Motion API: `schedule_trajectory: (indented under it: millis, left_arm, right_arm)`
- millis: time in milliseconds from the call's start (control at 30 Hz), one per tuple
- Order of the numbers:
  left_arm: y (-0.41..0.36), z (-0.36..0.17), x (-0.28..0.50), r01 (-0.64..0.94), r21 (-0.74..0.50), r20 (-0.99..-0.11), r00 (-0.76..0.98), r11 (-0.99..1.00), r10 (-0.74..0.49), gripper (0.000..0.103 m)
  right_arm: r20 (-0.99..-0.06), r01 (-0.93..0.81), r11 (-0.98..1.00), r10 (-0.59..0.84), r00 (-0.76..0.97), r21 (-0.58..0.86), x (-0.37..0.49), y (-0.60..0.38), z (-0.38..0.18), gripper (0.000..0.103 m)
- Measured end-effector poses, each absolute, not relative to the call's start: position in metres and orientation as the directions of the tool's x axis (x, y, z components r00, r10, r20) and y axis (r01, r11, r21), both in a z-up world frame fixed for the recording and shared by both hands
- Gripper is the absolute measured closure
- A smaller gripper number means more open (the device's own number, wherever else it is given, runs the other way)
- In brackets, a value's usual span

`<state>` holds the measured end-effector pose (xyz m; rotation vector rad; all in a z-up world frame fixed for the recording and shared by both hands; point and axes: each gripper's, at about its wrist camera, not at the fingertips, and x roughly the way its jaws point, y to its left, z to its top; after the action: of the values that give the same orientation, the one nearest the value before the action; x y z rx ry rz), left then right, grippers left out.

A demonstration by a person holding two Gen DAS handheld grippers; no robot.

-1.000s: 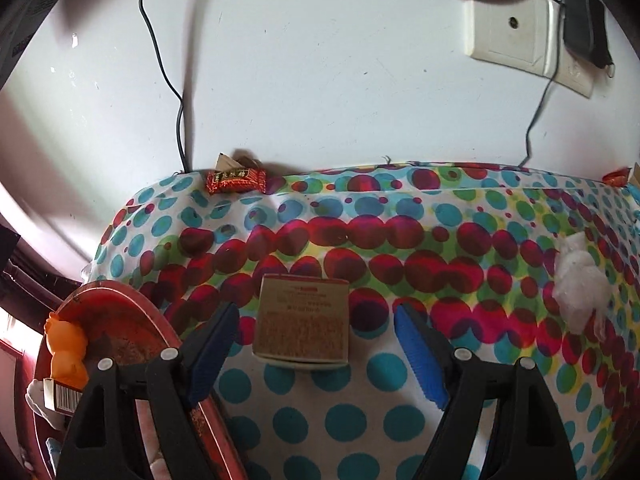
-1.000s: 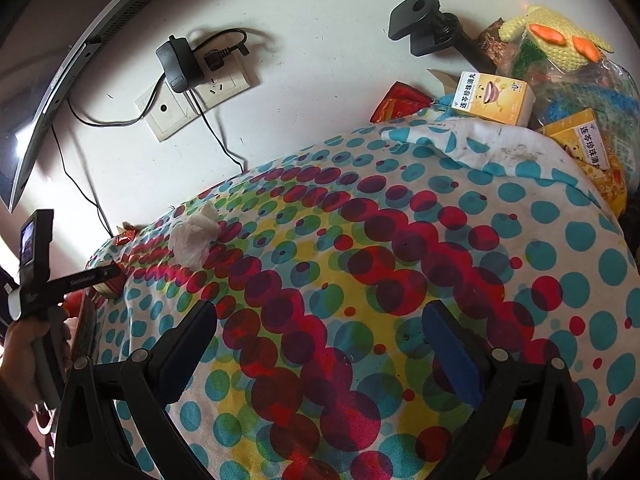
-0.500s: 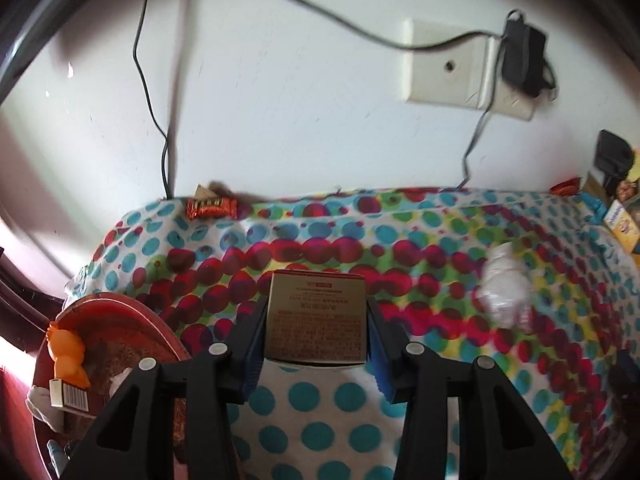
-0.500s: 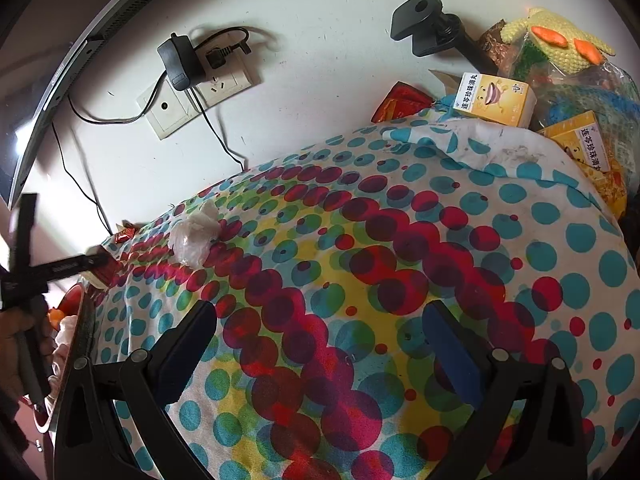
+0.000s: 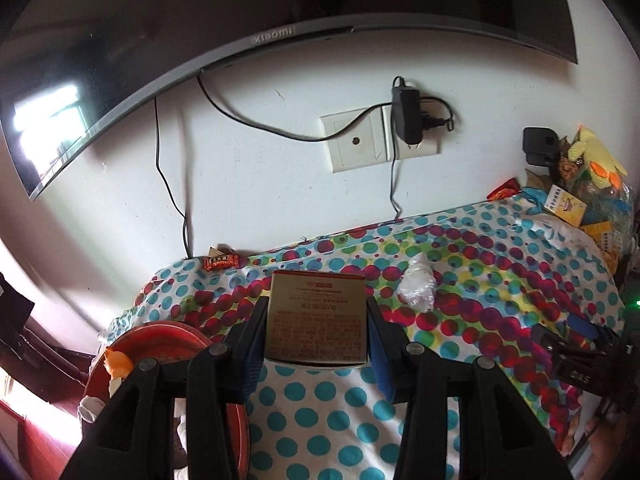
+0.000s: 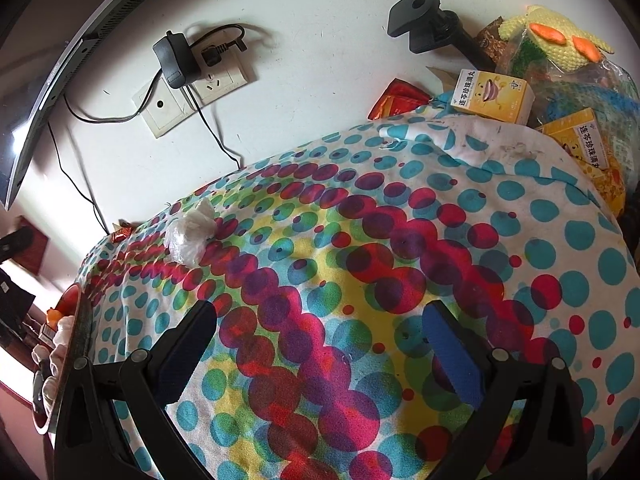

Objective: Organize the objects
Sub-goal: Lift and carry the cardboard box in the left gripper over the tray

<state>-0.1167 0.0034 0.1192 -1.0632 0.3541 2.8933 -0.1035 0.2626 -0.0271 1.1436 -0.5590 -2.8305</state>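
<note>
Gold-tan cardboard box (image 5: pixel 318 318) with printed text is pinched between the blue pads (image 5: pixel 378 344) of the left gripper (image 5: pixel 316 344), and appears lifted clear of the polka-dot cloth-covered table (image 5: pixel 500 280), though contact underneath cannot be confirmed. Box is held upright, above the near part of the cloth and just right of the round red tray (image 5: pixel 160 336).

Right gripper (image 6: pixel 320 348) is seen spread wide, nothing between its fingers, hovering over the dotted cloth.

Progress, judged: early to middle. One box is picked but not yet placed. Red tray at the table's left end already holds an orange toy figure (image 5: pixel 118 362) and some white items that are too blurred to name, so it is probably the collecting spot; this is a guess.

Left on the cloth:
- crumpled clear plastic bag (image 6: pixel 190 232), mid-table, well apart from the tray
- small red snack packet (image 5: pixel 220 262) at the wall edge
- yellow medicine boxes (image 6: pixel 492 96) and a red foil pouch (image 6: pixel 400 98) by the far right end, next to a yellow knitted toy (image 6: pixel 560 44)

Whether the right-end pile is meant to be sorted cannot be told. Most loose items are still to be moved.
</note>
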Motion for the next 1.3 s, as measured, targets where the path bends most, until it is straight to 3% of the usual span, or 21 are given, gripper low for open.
schedule_trajectory:
  millis: [767,1300]
  left_arm:
    - [-0.035,0.127,-0.063,-0.034,0.211,-0.622,-0.775,-0.977,-0.107,0.058]
    - [-0.261,0.089,-0.051,0.306,0.075,-0.704,-0.658,-0.949,-0.268,0.057]
  right_arm:
    - [-0.68,-0.103,-0.93,-0.179,-0.711,0.353,-0.106,0.264,-0.03,0.0]
    - [-0.68,-0.099,-0.932,-0.179,-0.711,0.349,-0.106,0.262,-0.029,0.0]
